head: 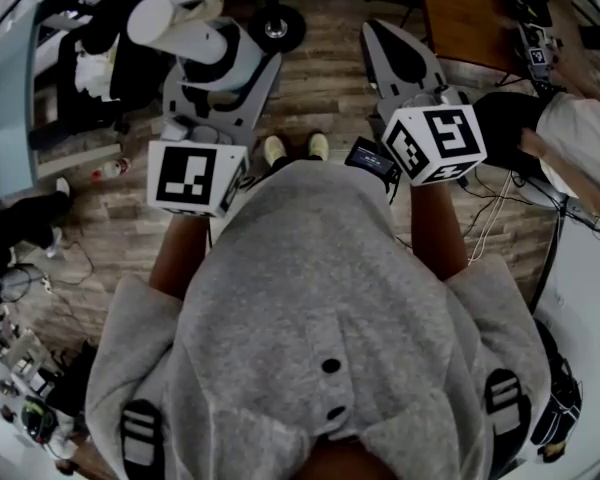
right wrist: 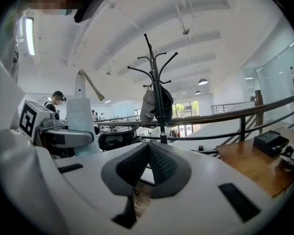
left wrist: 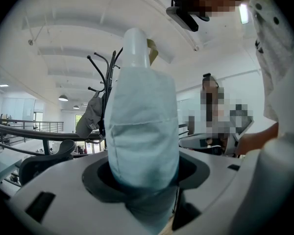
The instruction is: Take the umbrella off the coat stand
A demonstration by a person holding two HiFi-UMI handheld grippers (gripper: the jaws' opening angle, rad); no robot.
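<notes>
Wood-plank floor [head: 325,93] lies below us in the head view. At far left our left gripper [head: 218,60] is clamped on the umbrella [head: 180,23], and our right gripper [head: 385,40] points ahead, jaws together on nothing. The left gripper view shows the pale blue umbrella upright between the jaws, with the coat stand [left wrist: 104,77] far behind. In the right gripper view that stand is well apart too. We judge the umbrella already free, so we should grip firmly and hold it upright.

Left tool [left wrist: 143,177] loaded, right tool [right wrist: 147,151] closed
</notes>
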